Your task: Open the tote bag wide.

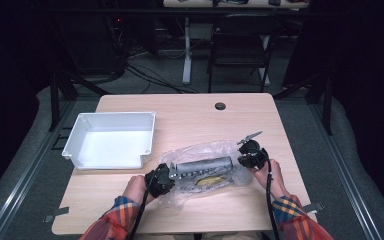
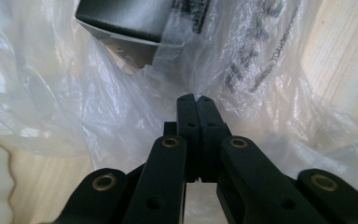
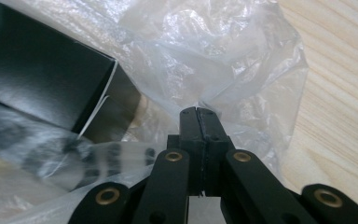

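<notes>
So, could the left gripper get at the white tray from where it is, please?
Probably yes, once it lets go: the left gripper is shut on the plastic bag, and the white tray sits just beyond it with bare table between.

Tabletop: pale wooden tabletop [image 1: 190,112], mid-frame.
Tray: white rectangular plastic tray [image 1: 75,137], left of centre.
Bag: crumpled clear plastic bag [image 1: 200,150], lower centre, with a long grey boxed item [image 1: 205,163] inside.
Left tool [image 1: 167,175]: at the bag's left end.
Right tool [image 1: 245,155]: at the bag's right end.
Background: dark folding chair [image 1: 240,45], top centre.
</notes>
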Demonstrator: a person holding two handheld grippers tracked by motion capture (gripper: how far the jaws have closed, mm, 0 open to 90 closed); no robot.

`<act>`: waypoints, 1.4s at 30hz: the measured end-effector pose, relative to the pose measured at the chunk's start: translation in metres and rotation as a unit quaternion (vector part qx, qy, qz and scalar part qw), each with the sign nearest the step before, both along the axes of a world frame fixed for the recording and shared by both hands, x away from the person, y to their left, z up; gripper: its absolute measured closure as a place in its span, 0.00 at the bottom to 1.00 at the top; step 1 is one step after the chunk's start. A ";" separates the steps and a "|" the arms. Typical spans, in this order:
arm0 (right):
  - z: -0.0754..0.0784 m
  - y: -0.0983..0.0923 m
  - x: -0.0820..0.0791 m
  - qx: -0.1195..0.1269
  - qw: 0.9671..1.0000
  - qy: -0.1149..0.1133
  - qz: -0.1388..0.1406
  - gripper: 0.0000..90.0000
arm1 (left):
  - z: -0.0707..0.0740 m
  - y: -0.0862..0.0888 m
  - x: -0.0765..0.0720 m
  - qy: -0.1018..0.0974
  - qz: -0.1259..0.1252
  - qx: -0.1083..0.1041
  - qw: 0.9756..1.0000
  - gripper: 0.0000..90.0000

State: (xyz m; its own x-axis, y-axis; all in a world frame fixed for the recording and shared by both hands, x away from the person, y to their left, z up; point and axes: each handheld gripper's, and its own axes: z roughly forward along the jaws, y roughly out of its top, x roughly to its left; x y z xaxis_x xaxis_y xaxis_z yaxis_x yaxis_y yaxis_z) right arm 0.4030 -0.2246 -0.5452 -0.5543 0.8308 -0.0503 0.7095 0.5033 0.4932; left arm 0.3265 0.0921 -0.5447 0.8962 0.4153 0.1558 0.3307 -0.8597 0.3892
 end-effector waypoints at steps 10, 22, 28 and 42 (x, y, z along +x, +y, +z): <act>-0.005 -0.006 0.005 -0.022 0.999 -0.017 -0.035 1.00 | -0.006 -0.003 -0.002 0.011 -0.012 0.024 1.000 1.00; -0.005 -0.014 0.006 -0.010 1.000 -0.002 -0.028 0.95 | -0.003 -0.001 0.002 0.032 -0.018 0.018 0.999 0.97; 0.017 -0.015 -0.006 0.035 0.999 -0.012 0.009 0.77 | 0.016 0.008 0.006 0.050 -0.003 -0.047 0.998 0.68; 0.047 -0.002 -0.043 0.053 0.992 -0.022 0.112 0.52 | 0.052 0.016 0.020 0.034 0.059 -0.183 0.981 0.49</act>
State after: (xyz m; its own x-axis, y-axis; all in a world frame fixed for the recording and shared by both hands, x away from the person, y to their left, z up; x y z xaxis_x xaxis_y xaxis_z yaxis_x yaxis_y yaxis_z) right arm 0.3600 -0.2265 -0.4986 -0.7242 0.6896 0.0028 0.5627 0.5885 0.5805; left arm 0.3462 0.1077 -0.4927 0.8419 0.5334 -0.0820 0.4554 -0.6207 0.6383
